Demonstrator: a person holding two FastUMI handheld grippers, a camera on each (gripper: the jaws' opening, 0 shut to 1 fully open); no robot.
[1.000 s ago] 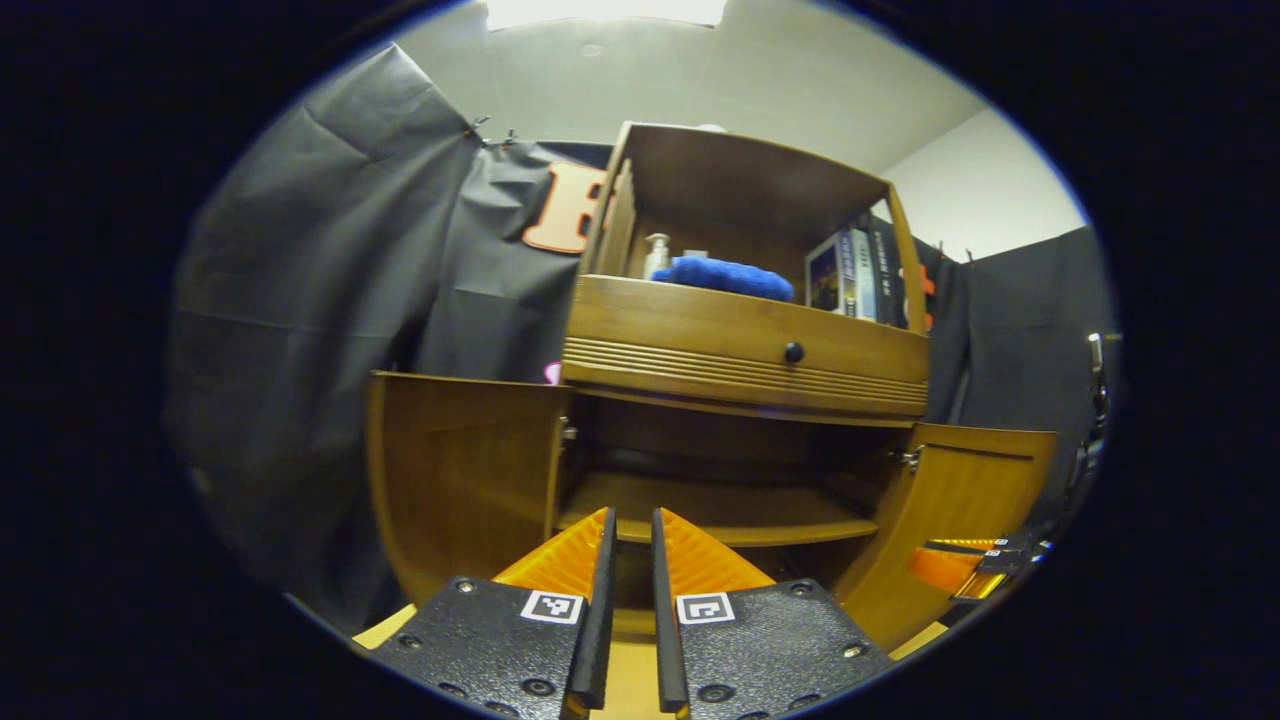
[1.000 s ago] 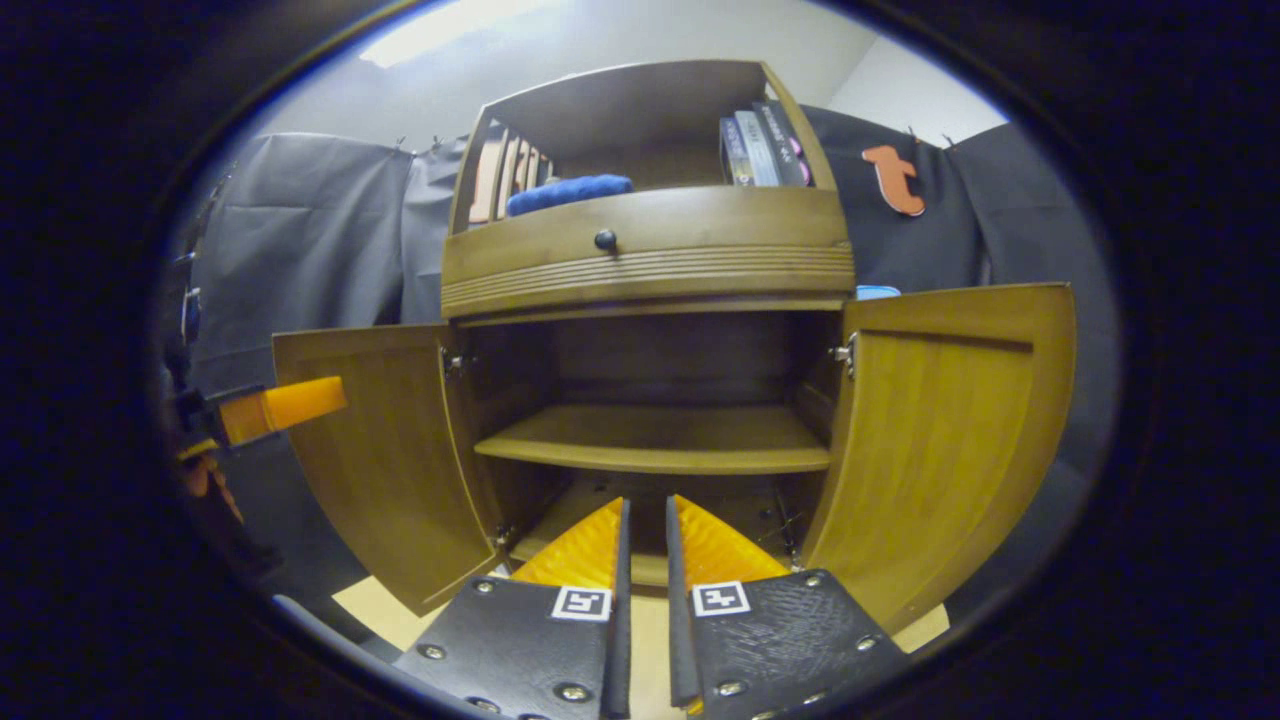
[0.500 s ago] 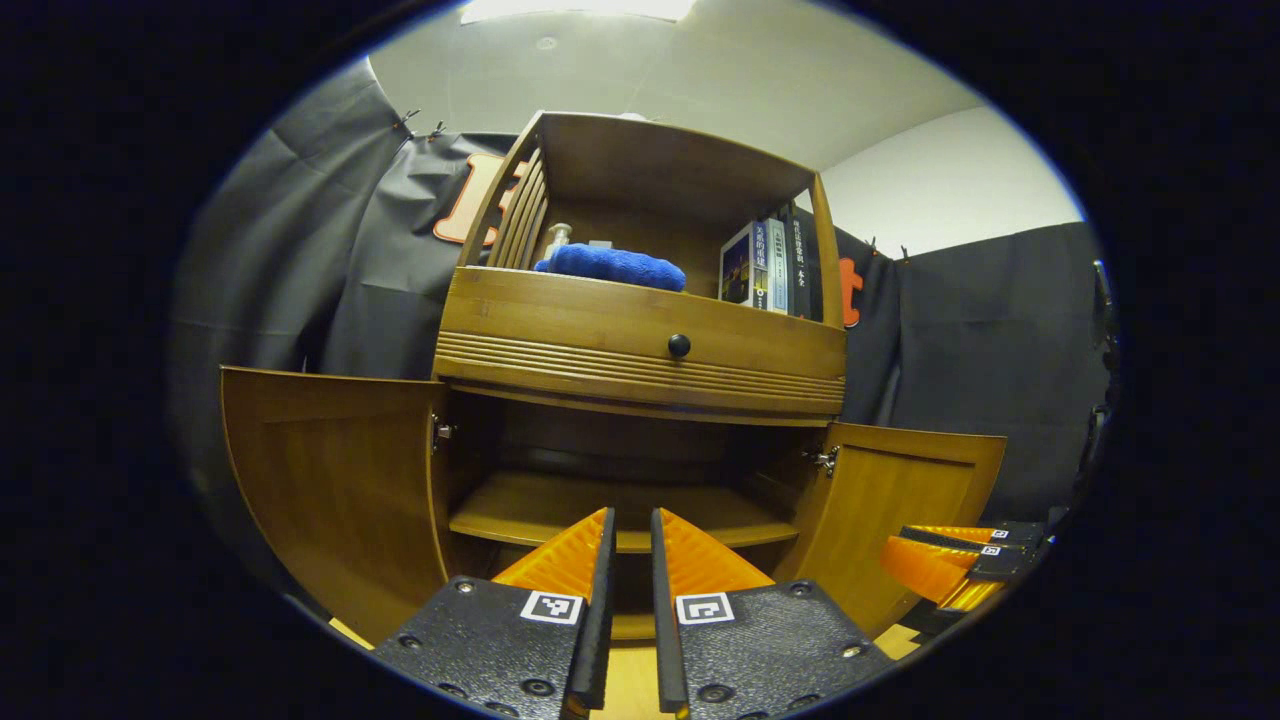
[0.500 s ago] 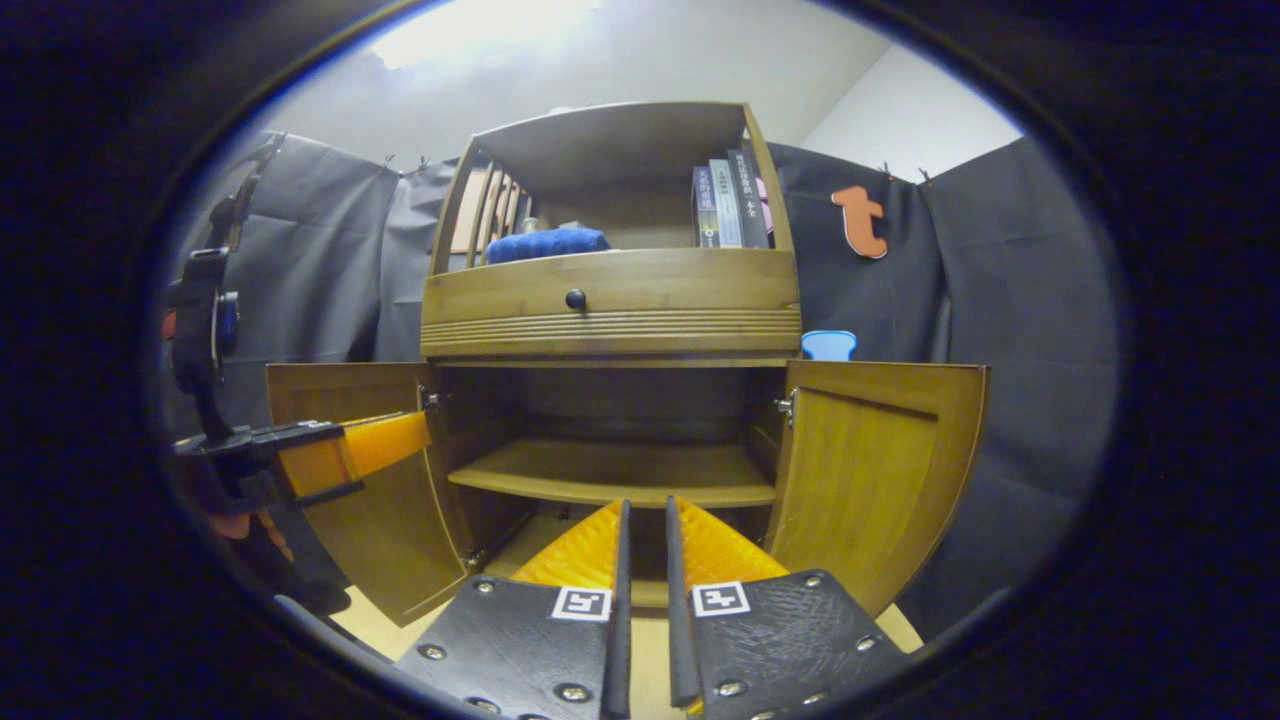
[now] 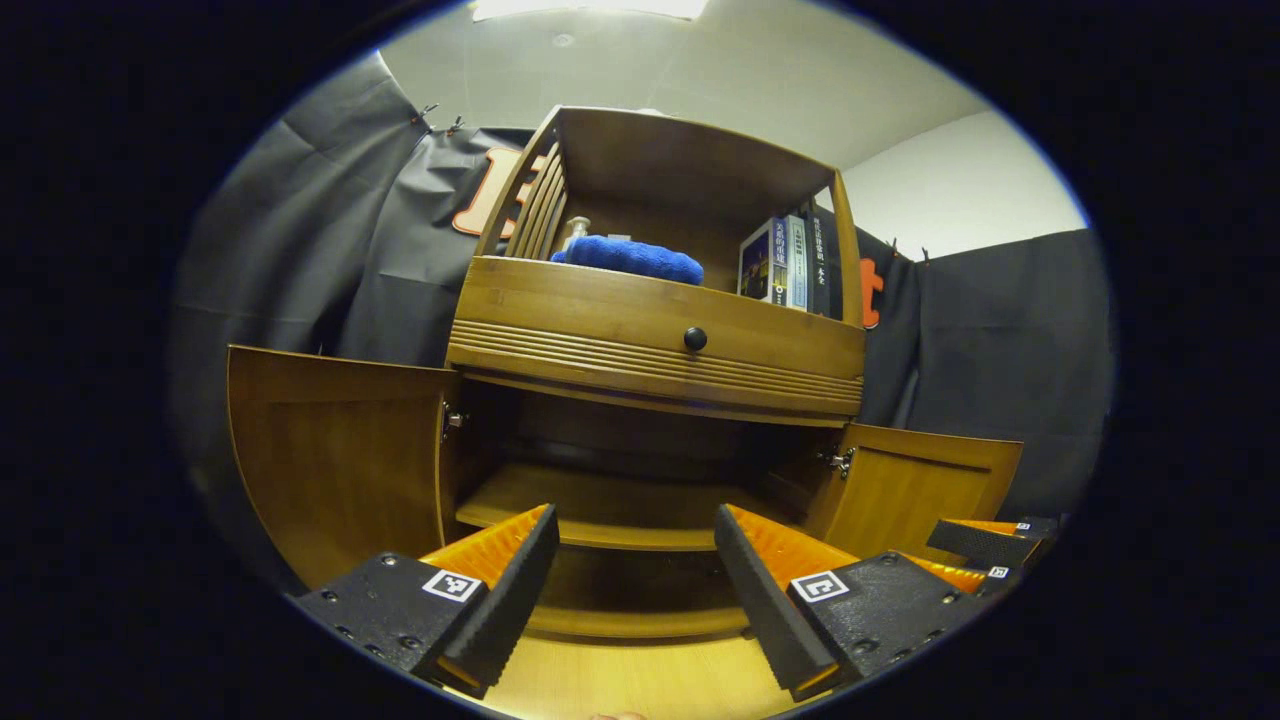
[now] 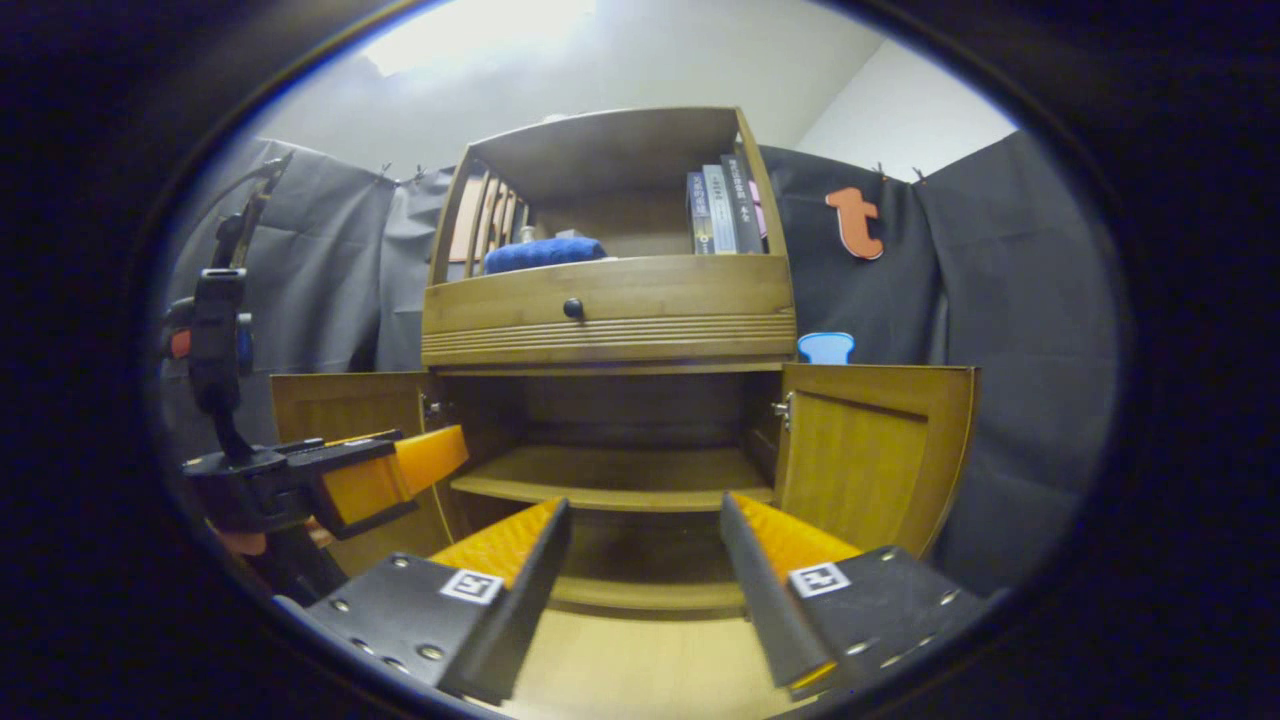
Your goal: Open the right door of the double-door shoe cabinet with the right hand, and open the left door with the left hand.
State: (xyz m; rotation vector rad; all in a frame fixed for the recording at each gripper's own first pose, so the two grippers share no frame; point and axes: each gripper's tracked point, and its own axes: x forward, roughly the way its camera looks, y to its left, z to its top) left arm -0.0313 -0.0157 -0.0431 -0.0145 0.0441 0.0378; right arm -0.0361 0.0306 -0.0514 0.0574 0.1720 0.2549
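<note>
In the left gripper view, the left door of the shoe cabinet stands swung wide at about 9 o'clock, its inner face showing, hinged beside the open lower bay. The left gripper sits at 6 o'clock with its jaws spread wide and nothing between them, apart from either door. At about 4 o'clock the right door also hangs open, and the right gripper shows just below it.

In the right gripper view, the left gripper and the hand that holds it sit at 8 o'clock in front of the left door. The cabinet's inner shelf lies bare at centre. The right gripper at 6 o'clock has its jaws wide apart and empty, facing the open bay. The right door stands open at 3 o'clock.

Above the bay, the drawer with its dark knob is closed; a blue cloth and books rest on the top shelf.

Both doors look fully opened, so the task appears to be at its finish, with both tools released. What remains, if anything, is only to draw both grippers back clear of the door edges without knocking them.
</note>
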